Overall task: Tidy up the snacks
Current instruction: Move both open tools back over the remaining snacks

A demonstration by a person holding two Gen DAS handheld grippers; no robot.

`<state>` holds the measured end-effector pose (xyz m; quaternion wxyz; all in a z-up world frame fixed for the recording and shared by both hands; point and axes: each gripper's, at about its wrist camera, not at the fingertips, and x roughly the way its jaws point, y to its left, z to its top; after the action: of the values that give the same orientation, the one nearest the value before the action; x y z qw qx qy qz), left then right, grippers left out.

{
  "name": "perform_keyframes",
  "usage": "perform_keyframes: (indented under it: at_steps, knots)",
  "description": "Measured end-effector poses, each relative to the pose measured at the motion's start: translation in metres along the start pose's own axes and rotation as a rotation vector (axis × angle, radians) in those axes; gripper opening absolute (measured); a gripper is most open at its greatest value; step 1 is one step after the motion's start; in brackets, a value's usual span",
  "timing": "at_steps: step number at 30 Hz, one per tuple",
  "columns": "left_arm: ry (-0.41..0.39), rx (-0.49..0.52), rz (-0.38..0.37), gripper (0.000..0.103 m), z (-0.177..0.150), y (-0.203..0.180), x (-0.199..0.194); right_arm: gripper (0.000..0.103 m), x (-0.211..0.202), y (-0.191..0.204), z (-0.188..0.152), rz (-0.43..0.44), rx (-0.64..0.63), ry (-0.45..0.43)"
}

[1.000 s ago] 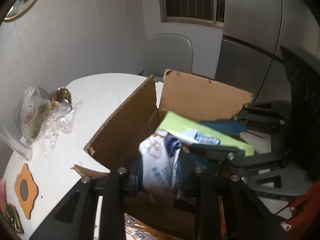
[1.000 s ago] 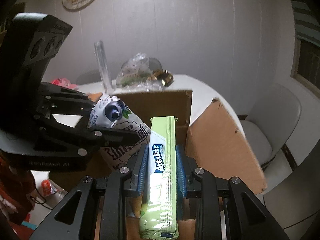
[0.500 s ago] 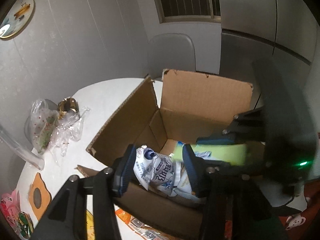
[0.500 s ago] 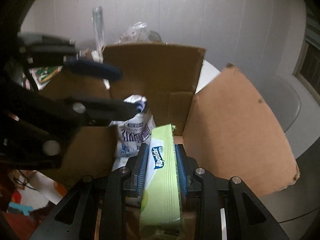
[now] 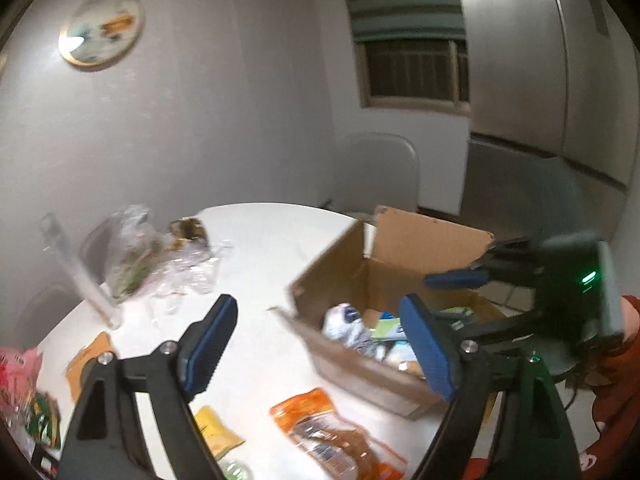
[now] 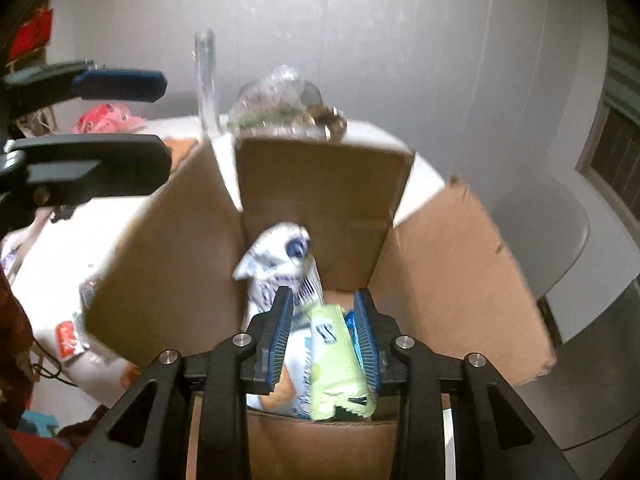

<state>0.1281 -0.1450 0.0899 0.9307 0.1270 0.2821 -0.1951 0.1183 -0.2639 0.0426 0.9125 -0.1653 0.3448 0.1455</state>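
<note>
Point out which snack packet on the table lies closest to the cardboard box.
The orange plastic snack packet, lying flat just in front of the brown cardboard box. The yellow packet sits farther left, and the pink bag lies at the table's far edge.

A plain brown cardboard box fills the frame's centre, holding a white pouch with dark blue print and a pale green wrapped bar. At the left wrist view's bottom, an orange snack packet lies on the white round table.

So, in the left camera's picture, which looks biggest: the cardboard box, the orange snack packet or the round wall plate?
1. cardboard box
2. orange snack packet
3. round wall plate
The packet and plate look close, and the packet lies nearer the camera, so that order is unsure.
</note>
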Motion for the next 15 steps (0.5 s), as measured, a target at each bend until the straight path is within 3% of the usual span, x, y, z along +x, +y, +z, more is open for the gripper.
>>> perform_keyframes:
  at_steps: [3,8,15]
  knots:
    - [-0.019,-0.039,0.031,0.087,-0.010,0.021,-0.022,0.036,-0.033,0.012,0.003,0.002,-0.021,-0.073]
    - [-0.033,-0.122,0.124,0.088,-0.042,0.062,-0.056,0.041,-0.057,0.060,0.018,0.068,-0.094,-0.160]
    - [0.015,-0.231,0.218,0.088,-0.107,0.106,-0.066,0.041,-0.050,0.137,0.019,0.236,-0.214,-0.168]
